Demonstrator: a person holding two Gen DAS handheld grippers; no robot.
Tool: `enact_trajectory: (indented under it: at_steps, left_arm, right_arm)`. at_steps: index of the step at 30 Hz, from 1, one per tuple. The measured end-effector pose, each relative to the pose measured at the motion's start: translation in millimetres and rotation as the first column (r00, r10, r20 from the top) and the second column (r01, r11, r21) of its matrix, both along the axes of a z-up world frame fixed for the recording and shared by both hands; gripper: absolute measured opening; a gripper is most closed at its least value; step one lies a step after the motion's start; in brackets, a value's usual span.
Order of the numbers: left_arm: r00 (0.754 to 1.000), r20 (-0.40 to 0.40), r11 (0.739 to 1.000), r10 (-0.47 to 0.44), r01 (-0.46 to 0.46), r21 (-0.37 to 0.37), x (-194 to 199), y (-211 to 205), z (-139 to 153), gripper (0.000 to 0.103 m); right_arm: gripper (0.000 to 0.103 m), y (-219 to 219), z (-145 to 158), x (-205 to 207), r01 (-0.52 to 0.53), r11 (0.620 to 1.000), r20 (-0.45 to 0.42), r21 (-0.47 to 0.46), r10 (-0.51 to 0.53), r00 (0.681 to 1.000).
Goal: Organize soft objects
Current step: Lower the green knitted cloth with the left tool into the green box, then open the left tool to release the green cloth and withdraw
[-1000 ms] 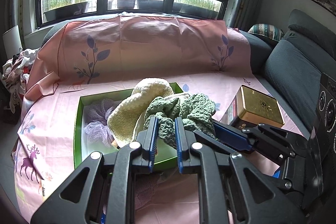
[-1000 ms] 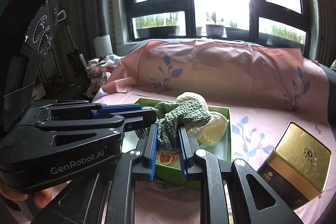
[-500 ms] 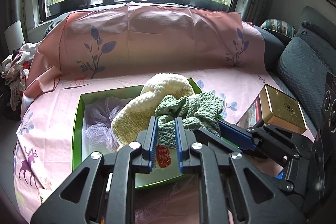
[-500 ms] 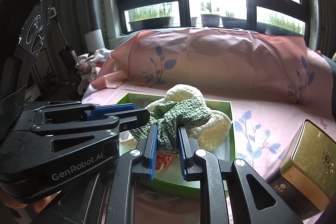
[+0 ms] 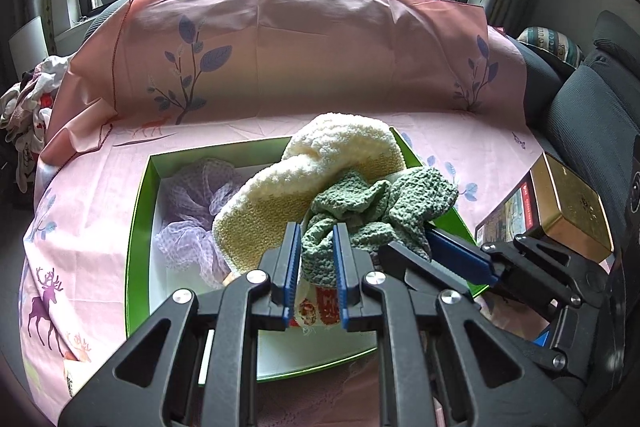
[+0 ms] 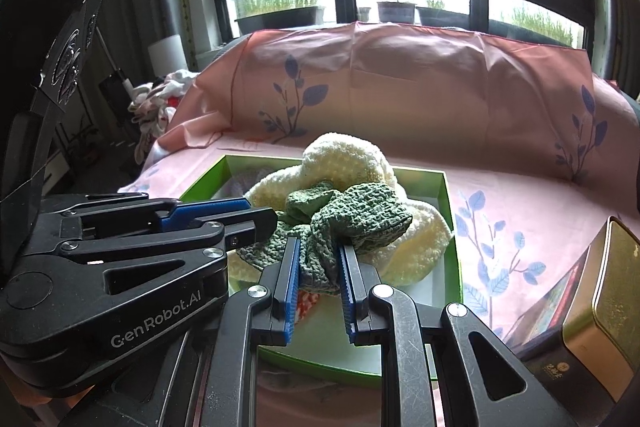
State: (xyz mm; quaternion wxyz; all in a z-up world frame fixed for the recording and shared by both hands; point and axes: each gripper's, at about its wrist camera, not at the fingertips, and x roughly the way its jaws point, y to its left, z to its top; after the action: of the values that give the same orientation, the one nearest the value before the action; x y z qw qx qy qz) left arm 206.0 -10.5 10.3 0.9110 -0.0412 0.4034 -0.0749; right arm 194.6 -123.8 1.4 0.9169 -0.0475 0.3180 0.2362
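Across the sofa lies a pink printed sheet [image 5: 320, 59], and on its seat rests an open green box [image 5: 138, 227]. A gold tin [image 5: 568, 203] stands just beside the box on the right. Inside the box, a cream knitted piece [image 5: 328, 171] is piled over the middle, with a lilac mesh puff [image 5: 192, 203] to its left. A green knitted cloth [image 5: 376, 211] is bunched on the near side of the cream piece, above the box, and both tools grip it. The left hand-held gripper [image 5: 316, 259] is clamped narrowly on the cloth's left end; the right hand-held gripper [image 6: 318, 267] is clamped the same way on its right end. The cloth's long axis runs side to side between the two, each equally close to it. Drawing the ends apart would probably spread it for folding or laying flat in the box.
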Motion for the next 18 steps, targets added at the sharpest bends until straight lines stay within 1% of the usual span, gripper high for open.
enact_trajectory:
  at_steps: [6, 8, 9, 10, 11, 13, 14, 16, 18]
  left_arm:
    - [1.000, -0.016, 1.000, 0.019, -0.018, 0.018, 3, 5, -7, 0.016]
    - [0.999, -0.022, 0.999, 0.027, -0.026, 0.033, 3, 5, -10, 0.021]
    - [0.999, -0.026, 0.999, 0.033, -0.032, 0.038, 4, 6, -11, 0.027]
    - [0.999, -0.030, 0.999, 0.039, -0.038, 0.037, 4, 8, -11, 0.035]
    - [0.998, -0.036, 0.998, 0.045, -0.044, 0.035, 4, 10, -12, 0.040]
    - [0.997, -0.045, 0.998, 0.059, -0.057, 0.032, 3, 14, -13, 0.058]
    - [0.997, -0.049, 0.997, 0.065, -0.064, 0.032, 3, 16, -13, 0.066]
    - [0.996, -0.046, 0.997, 0.077, -0.076, 0.034, 0, 18, -13, 0.072]
    - [0.996, -0.044, 0.996, 0.083, -0.081, 0.041, -3, 19, -11, 0.074]
  right_arm:
    - [0.020, 4, -7, 5, 0.012, 0.999, -0.021, -0.033, -0.013, 1.000]
    - [0.020, 4, -9, 7, 0.023, 0.999, -0.035, -0.047, -0.024, 0.999]
    - [0.020, 4, -9, 8, 0.026, 0.998, -0.042, -0.051, -0.028, 0.999]
    - [0.020, 3, -10, 8, 0.032, 0.998, -0.046, -0.056, -0.035, 0.998]
    - [0.022, 2, -10, 8, 0.039, 0.997, -0.049, -0.063, -0.043, 0.998]
    - [0.032, -2, -10, 8, 0.064, 0.994, -0.054, -0.083, -0.068, 0.996]
    - [0.035, -4, -10, 8, 0.075, 0.993, -0.056, -0.090, -0.080, 0.995]
    - [0.045, -9, -8, 6, 0.087, 0.992, -0.059, -0.093, -0.093, 0.994]
    - [0.049, -12, -7, 4, 0.100, 0.990, -0.061, -0.103, -0.107, 0.992]
